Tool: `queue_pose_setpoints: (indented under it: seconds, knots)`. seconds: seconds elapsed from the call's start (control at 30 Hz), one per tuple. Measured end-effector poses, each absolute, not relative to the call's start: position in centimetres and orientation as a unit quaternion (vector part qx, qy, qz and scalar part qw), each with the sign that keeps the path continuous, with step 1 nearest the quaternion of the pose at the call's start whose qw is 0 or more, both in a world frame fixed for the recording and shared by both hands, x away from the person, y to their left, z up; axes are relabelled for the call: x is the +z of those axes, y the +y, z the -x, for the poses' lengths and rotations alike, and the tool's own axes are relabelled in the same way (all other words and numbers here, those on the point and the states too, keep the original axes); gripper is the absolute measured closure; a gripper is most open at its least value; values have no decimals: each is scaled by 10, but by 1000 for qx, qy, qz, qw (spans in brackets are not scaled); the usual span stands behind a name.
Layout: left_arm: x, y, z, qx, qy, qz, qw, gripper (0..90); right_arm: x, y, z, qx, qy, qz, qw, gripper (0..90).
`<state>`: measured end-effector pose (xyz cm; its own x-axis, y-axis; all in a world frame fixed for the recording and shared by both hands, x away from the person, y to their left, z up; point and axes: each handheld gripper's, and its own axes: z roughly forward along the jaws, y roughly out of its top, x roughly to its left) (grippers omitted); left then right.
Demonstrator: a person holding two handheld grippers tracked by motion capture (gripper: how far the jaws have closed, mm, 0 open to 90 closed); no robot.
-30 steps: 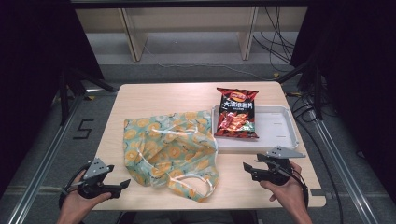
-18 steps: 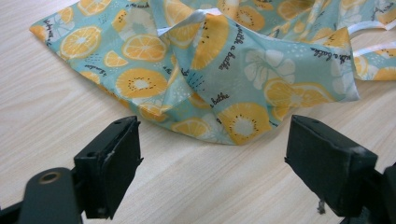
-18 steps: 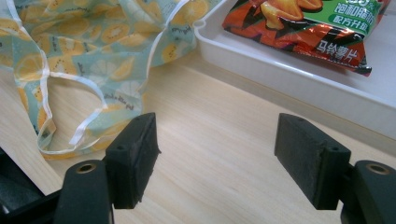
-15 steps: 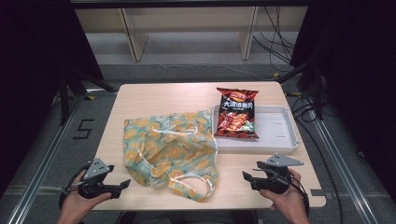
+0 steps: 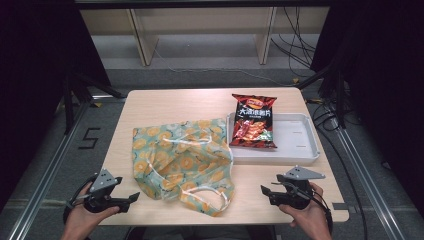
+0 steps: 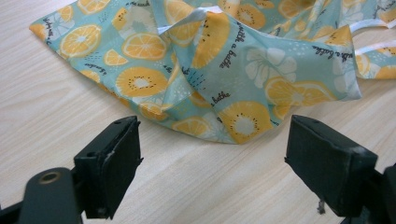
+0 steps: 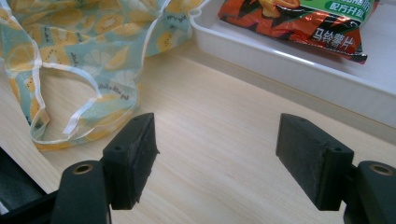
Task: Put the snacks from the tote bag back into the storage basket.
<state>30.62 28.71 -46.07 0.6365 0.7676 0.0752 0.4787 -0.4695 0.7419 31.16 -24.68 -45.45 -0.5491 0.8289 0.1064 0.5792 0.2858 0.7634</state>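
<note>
Light wooden surface (image 5: 165, 107), rectangular, seen from above.

Fabric tote bag (image 5: 182, 157), teal with orange-slice print and white handles: crumpled flat on the left-centre part of the surface, lower handle loop reaching close to the near edge. Same bag (image 6: 224, 70) just ahead of the left jaws in the left gripper view, nearest fold lying between them but apart from both pads. Handle end of the bag (image 7: 70, 60) at upper left in the right gripper view.

White plastic tray (image 5: 300, 142): right half of the surface, long side near the right edge, touching or just beside the bag's right border. Tray wall (image 7: 299, 70) ahead of the right jaws.

Red crisp packet (image 5: 253, 122): lying in the tray's left part, top end overhanging the far rim. Lower end of the packet (image 7: 299, 21) visible in the right gripper view.

Left claw (image 5: 131, 199): at the near-left corner, held in a hand, released, jaws wide apart, nothing gripped, pointing toward the bag.

Right claw (image 5: 265, 192): near the near edge, right of the bag and below the tray, released, jaws wide apart over bare wood, just opened a little further, nothing between them.
</note>
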Motion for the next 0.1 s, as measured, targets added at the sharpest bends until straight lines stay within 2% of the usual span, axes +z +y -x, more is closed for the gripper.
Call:
queue_pose_setpoints:
  seconds: [0.1]
  knots:
    - [-461, 286, -306, 202, 380, -830, 356, 174, -454, -247, -311, 397, 784, -453, 149, 293]
